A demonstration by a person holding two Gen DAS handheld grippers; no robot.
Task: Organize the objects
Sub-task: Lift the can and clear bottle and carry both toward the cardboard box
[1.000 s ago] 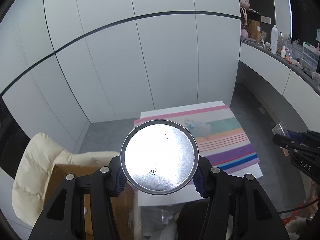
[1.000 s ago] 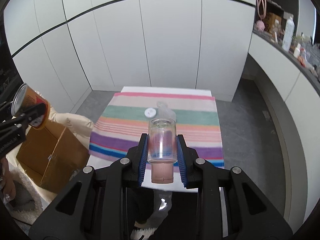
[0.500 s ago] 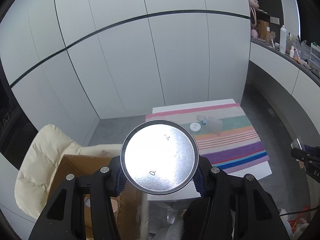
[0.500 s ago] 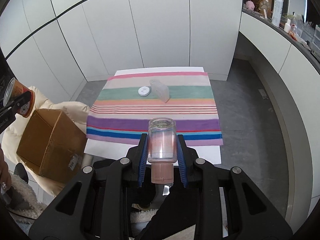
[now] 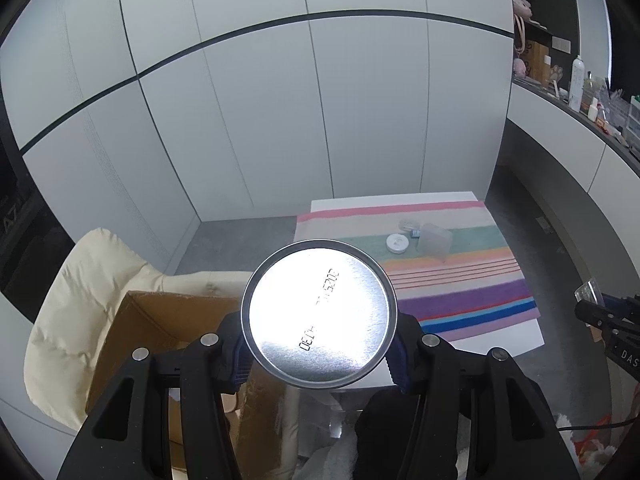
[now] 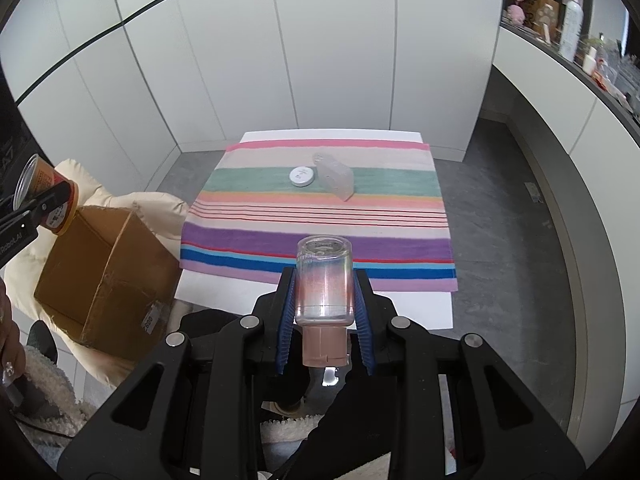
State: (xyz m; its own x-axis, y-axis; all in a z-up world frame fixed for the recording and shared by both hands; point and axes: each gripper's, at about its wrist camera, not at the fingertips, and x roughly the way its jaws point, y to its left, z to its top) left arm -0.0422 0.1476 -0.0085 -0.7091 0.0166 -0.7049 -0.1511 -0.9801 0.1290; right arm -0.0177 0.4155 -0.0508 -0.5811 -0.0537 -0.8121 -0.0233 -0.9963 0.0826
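Observation:
My left gripper is shut on a metal can, its silver bottom facing the camera; the can also shows in the right wrist view, above the open cardboard box. My right gripper is shut on a clear bottle with a pink cap, held above the near edge of the striped cloth. A small white round lid and a clear plastic container lie on the cloth's green stripe.
The cardboard box rests on a cream padded chair left of the white table. White cabinet walls stand behind. A counter with bottles runs along the right.
Both grippers have pulled back and up from the table; the cloth now looks farther away. The left gripper with the can has swung left over the box.

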